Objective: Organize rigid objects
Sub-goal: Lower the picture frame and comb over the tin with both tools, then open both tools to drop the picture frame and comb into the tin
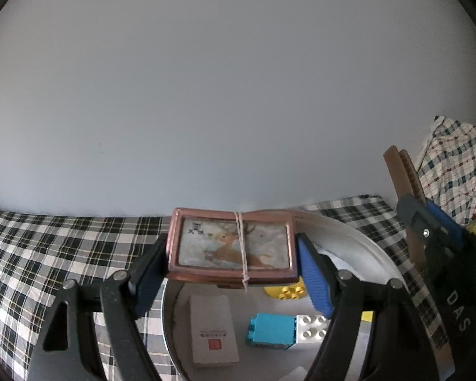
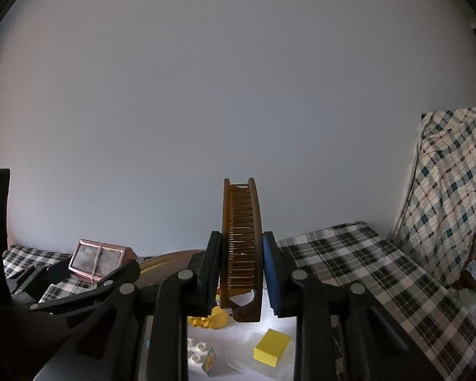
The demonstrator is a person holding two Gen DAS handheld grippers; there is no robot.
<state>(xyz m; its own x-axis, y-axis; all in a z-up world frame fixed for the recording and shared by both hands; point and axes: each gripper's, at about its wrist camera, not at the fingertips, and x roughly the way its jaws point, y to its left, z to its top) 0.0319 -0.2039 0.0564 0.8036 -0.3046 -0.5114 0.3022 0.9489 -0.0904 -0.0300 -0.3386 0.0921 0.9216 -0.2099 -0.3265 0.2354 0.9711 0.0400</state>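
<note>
Wooden comb (image 2: 241, 247), pinched upright in the right hand-held gripper (image 2: 241, 282), hangs above the tray (image 1: 361, 241); the left hand-held gripper (image 1: 231, 273) clamps the pink box (image 1: 233, 246) crosswise beside it.

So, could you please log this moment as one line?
left gripper: holds pink tin | right gripper: holds brush | both above tray

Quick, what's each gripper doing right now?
Left gripper: closed on the pink framed box.
Right gripper: closed on the brown hairbrush.
</note>
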